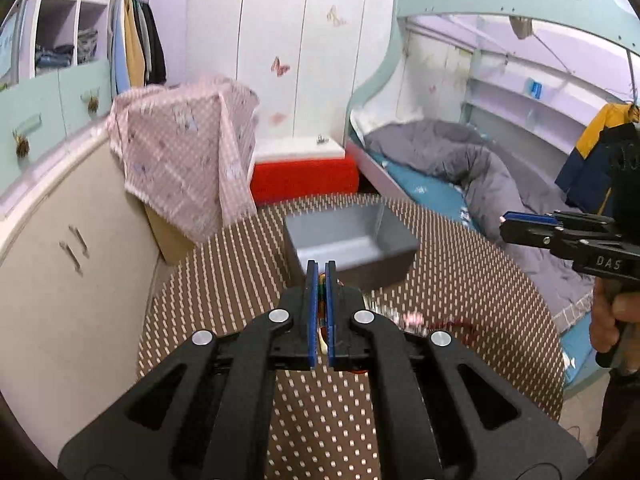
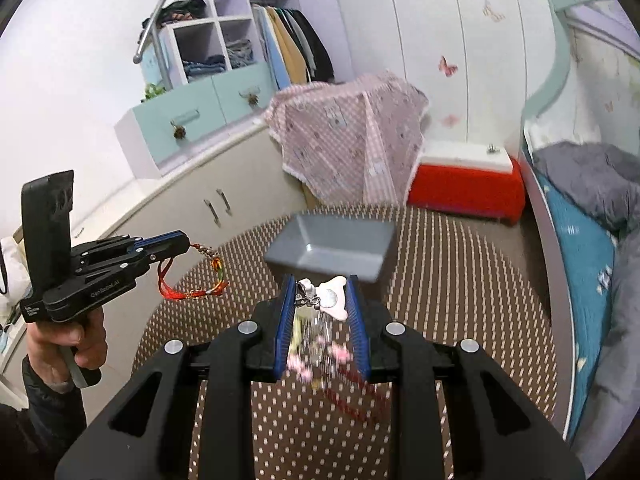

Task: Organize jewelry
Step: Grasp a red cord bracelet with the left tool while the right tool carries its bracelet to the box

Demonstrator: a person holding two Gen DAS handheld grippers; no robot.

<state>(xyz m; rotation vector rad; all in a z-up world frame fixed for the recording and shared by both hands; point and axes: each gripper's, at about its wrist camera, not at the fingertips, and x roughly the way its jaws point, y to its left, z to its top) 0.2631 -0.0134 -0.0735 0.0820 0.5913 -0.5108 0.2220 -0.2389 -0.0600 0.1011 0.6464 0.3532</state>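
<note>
My left gripper [image 1: 321, 266] is clenched on a red cord bracelet [image 2: 192, 286]: the two blue pads stand almost together, with a sliver of coloured cord showing between them in the left wrist view. In the right wrist view the same gripper [image 2: 186, 244] is raised above the left part of the round table [image 2: 460, 280], and the bracelet hangs from its tip, the beaded section nearest the pads and the red loops drooping below, clear of the tabletop. My right gripper [image 2: 322, 282] is grasping a white hair clip [image 2: 332, 298]: its pads are set wider apart, the clip spans the gap between them, and a small metal fitting sits against the left pad. Pink and pale dangling pieces hang below the clip, blurred, so I cannot tell their exact form. In the left wrist view the right gripper [image 1: 505, 225] appears at the right edge, above the table edge; its grip cannot be read from that angle. The grey tray [image 2: 340, 248] rests on the brown dotted tablecloth, just beyond the tips of both grippers; in the left wrist view the tray [image 1: 348, 240] lies directly ahead of my left pads. A red streak [image 1: 452, 325] and a blurred pink item lie on the cloth to the right of my left gripper, near its body. Both held items are outside the tray.
</note>
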